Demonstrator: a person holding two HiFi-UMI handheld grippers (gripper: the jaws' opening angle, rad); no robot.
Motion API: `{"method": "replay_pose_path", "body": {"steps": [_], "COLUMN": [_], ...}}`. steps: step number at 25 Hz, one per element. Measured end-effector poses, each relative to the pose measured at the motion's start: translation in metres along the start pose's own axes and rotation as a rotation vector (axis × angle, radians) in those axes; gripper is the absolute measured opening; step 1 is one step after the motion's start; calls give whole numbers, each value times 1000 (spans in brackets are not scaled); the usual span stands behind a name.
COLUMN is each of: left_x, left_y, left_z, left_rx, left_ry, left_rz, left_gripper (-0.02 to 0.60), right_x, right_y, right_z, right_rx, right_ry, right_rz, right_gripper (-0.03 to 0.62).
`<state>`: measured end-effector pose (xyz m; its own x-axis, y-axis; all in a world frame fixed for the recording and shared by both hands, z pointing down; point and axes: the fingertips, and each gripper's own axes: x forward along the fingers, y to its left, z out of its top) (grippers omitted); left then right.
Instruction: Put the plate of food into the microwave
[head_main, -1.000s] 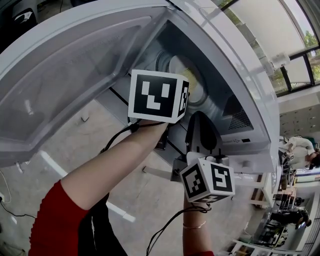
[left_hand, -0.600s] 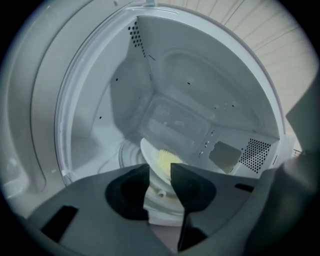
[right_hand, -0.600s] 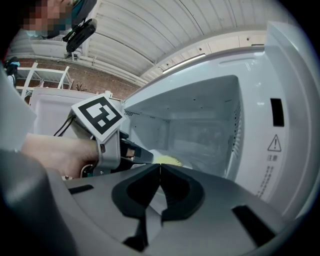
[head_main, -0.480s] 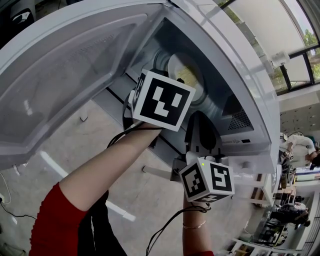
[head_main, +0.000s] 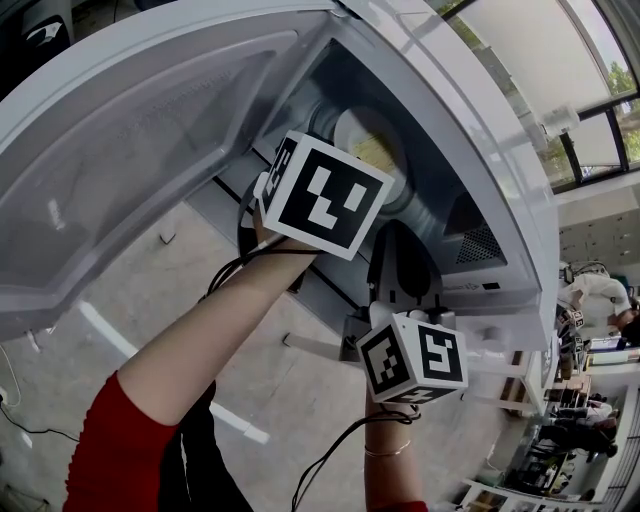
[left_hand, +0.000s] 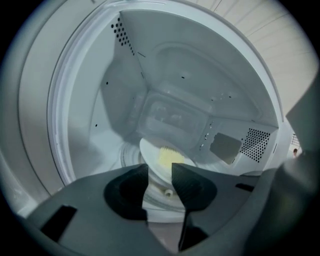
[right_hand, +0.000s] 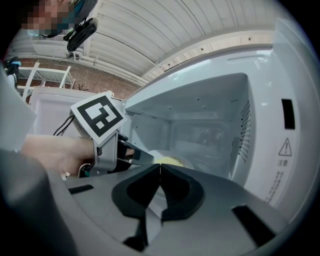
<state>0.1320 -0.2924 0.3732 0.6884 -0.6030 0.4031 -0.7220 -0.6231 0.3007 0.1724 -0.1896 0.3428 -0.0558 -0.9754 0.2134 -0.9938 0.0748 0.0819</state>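
Observation:
The white microwave (head_main: 470, 130) stands open, its door (head_main: 130, 150) swung out to the left. A white plate (head_main: 362, 140) with yellow food (left_hand: 170, 157) rests on the turntable inside. My left gripper (left_hand: 160, 167) reaches into the cavity mouth. Its jaws are opening, the plate's near rim (left_hand: 152, 172) shows in the gap, and the pads do not press on it. In the head view its marker cube (head_main: 322, 195) hides the jaws. My right gripper (right_hand: 160, 166) waits just outside the opening, lower right, jaws shut with nothing between them.
A perforated vent (left_hand: 256, 144) sits on the cavity's right wall. The microwave's front panel (right_hand: 287, 130) rises right of my right gripper. Cables (head_main: 330, 455) trail from both grippers. Shelving and people (head_main: 590, 300) stand far off at the right.
The left gripper's marker cube has tilted and shifted slightly up and right toward the cavity. More of the plate now shows above it. The right gripper has barely moved.

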Motion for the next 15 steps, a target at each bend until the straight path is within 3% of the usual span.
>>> {"method": "replay_pose_path", "body": {"steps": [6, 9, 11, 13, 15], "left_x": [-4, -4, -4, -5, -5], "left_y": [-3, -3, -3, -5, -8], "left_z": [-4, 3, 5, 9, 10], "left_rx": [-27, 22, 81, 146, 164], "left_ry": [22, -8, -24, -38, -45], "left_rz": [-22, -6, 21, 46, 45], "left_gripper": [158, 172, 216, 216, 216], "right_x": [-2, -2, -2, -2, -3], "right_y": [-1, 0, 0, 0, 0], "right_z": [4, 5, 4, 3, 4], "right_rx": [-5, -7, -7, -7, -8], "right_ry": [-9, -11, -10, -9, -9], "right_rz": [-1, 0, 1, 2, 3], "right_gripper": [15, 15, 15, 15, 15]}}
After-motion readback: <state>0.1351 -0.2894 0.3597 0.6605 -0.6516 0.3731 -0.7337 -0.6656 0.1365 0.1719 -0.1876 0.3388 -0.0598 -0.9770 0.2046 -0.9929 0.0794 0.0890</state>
